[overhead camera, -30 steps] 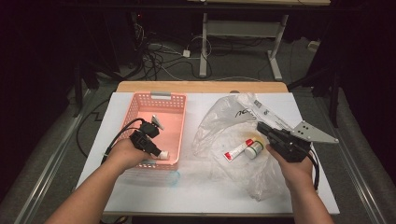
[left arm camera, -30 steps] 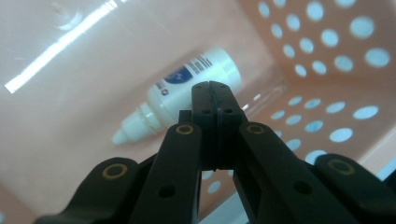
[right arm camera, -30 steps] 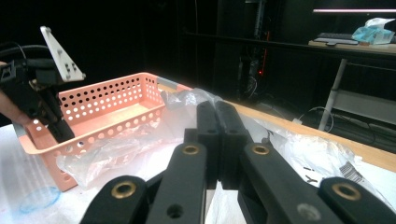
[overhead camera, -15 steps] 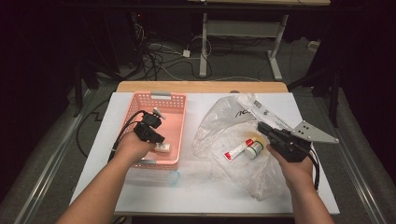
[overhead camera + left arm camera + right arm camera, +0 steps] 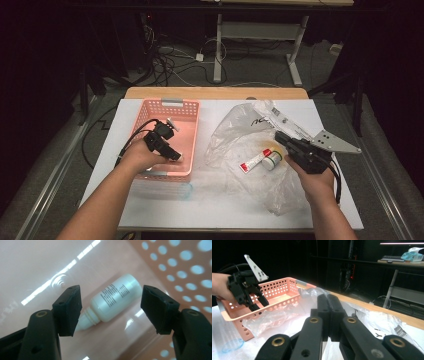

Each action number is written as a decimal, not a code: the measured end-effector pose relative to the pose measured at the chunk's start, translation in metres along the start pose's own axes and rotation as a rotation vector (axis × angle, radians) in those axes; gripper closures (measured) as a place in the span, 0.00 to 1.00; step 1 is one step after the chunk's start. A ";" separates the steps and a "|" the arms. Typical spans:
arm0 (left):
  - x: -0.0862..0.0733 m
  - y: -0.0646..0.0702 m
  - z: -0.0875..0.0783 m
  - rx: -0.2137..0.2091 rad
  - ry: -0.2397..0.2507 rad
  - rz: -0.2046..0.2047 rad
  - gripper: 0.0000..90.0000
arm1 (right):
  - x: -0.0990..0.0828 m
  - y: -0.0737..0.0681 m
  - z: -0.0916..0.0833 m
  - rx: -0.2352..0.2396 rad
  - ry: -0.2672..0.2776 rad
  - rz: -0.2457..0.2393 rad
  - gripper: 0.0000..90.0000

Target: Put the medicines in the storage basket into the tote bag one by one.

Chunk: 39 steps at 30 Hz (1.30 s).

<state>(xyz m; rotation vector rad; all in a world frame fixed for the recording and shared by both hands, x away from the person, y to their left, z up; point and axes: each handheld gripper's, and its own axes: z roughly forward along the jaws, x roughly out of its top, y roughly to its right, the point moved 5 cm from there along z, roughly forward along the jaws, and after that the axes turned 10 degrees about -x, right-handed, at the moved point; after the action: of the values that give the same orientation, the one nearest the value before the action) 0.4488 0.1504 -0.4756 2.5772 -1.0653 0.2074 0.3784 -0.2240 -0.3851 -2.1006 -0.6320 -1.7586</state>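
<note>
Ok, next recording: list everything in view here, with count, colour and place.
basket: 1, pink, table's left half
white bottle: 1, lying on the basket floor
plastic bag: 1, clear, crumpled, table's right half
tube: 1, white with red cap, on the bag
small jar: 1, white, beside the tube
table: 1, white top
left gripper: 1, black, jaws just opened, over the bottle
right gripper: 1, black, shut, above the bag

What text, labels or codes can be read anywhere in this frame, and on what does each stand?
Nothing reads clearly.
White bottle in the pink basket: block of dark print, too blurred to read.
Clear plastic bag: dark lettering, partly creased, not legible.
Bag's white label: a barcode, digits too small.
Red-and-white tube: print too small.
</note>
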 end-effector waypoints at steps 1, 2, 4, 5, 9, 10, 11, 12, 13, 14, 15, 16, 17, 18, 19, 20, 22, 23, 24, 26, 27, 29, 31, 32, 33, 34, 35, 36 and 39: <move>0.001 -0.001 0.004 0.000 -0.014 -0.005 0.36 | 0.000 0.001 0.000 0.000 0.001 0.000 1.00; 0.002 -0.003 0.006 0.008 -0.033 -0.004 0.38 | 0.000 0.001 0.000 -0.001 0.001 0.000 1.00; 0.003 -0.006 0.012 0.004 -0.060 -0.007 0.42 | 0.000 0.001 -0.001 -0.003 -0.002 0.001 1.00; 0.003 -0.007 0.014 0.008 -0.072 -0.009 0.43 | 0.000 0.001 -0.001 -0.004 0.001 0.003 1.00; 0.004 -0.008 0.018 0.021 -0.073 -0.003 0.52 | 0.000 0.002 -0.001 -0.004 0.002 0.002 1.00; 0.004 -0.008 0.018 0.025 -0.073 0.002 0.54 | 0.000 0.003 -0.001 -0.004 0.002 0.002 1.00; 0.004 -0.008 0.017 0.026 -0.073 0.003 0.57 | 0.000 0.002 -0.001 -0.004 0.001 0.003 1.00; 0.004 -0.008 0.017 0.028 -0.073 0.005 0.59 | 0.000 0.002 0.000 -0.004 0.000 0.006 1.00; 0.004 -0.008 0.017 0.029 -0.075 0.009 0.61 | -0.001 0.002 0.000 -0.003 -0.002 0.005 1.00; 0.004 -0.007 0.017 0.028 -0.074 0.009 0.63 | -0.001 0.002 -0.001 -0.003 -0.007 -0.002 1.00; 0.004 -0.007 0.017 0.030 -0.075 0.011 0.64 | -0.001 0.001 0.000 -0.002 -0.003 0.000 1.00; 0.004 -0.007 0.017 0.031 -0.076 0.011 0.64 | 0.000 0.001 0.000 -0.004 -0.001 0.005 1.00; 0.004 -0.006 0.017 0.033 -0.076 0.010 0.65 | 0.000 0.001 0.000 -0.003 -0.001 0.001 1.00; 0.004 -0.006 0.017 0.034 -0.076 0.009 0.65 | 0.000 0.001 0.000 -0.004 -0.001 0.001 1.00; 0.004 -0.005 0.017 0.034 -0.077 0.007 0.65 | 0.000 0.001 -0.001 -0.003 0.000 -0.002 1.00; 0.004 -0.005 0.016 0.032 -0.078 0.005 0.65 | 0.000 0.001 -0.001 -0.005 0.001 0.003 1.00; 0.004 -0.004 0.014 0.030 -0.069 -0.004 0.65 | 0.000 0.002 -0.001 -0.006 0.003 0.002 1.00; 0.004 -0.003 0.012 0.025 -0.051 -0.010 0.65 | 0.001 0.002 -0.002 -0.007 0.003 0.004 1.00; 0.004 -0.002 0.010 0.021 -0.039 -0.012 0.65 | 0.001 0.002 -0.002 -0.005 0.001 0.001 1.00; 0.003 0.000 0.004 0.009 -0.006 -0.030 0.65 | 0.001 0.002 -0.002 -0.006 0.004 0.005 1.00; 0.003 0.002 0.001 -0.002 0.013 -0.038 0.65 | 0.001 0.002 -0.002 -0.006 0.007 0.004 1.00; 0.001 0.006 -0.005 0.001 0.037 -0.039 0.65 | 0.001 0.002 -0.002 -0.006 0.005 0.007 1.00; -0.001 0.011 -0.011 0.001 0.078 -0.040 0.65 | 0.001 0.002 -0.002 -0.006 0.004 0.001 1.00; -0.002 0.014 -0.015 0.002 0.108 -0.034 0.65 | 0.002 0.002 -0.002 -0.003 0.008 -0.001 1.00; -0.004 0.017 -0.017 -0.008 0.122 -0.023 0.65 | 0.002 0.001 -0.003 -0.003 0.010 -0.003 1.00; -0.006 0.020 -0.019 -0.008 0.134 -0.014 0.65 | 0.002 0.001 -0.003 -0.002 0.008 -0.002 1.00; -0.007 0.022 -0.022 0.005 0.154 -0.009 0.65 | 0.003 0.001 -0.003 -0.002 0.010 -0.003 1.00; -0.010 0.024 -0.025 0.005 0.184 -0.009 0.65 | 0.003 0.001 -0.003 -0.002 0.010 -0.003 1.00; -0.016 0.031 -0.032 -0.004 0.265 -0.003 0.65 | 0.003 0.000 -0.003 -0.005 0.009 0.006 1.00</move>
<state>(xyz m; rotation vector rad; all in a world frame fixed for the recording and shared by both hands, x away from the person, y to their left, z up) 0.4152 0.1524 -0.4417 2.4611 -0.9618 0.5289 0.3762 -0.2251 -0.3821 -2.0940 -0.6192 -1.7671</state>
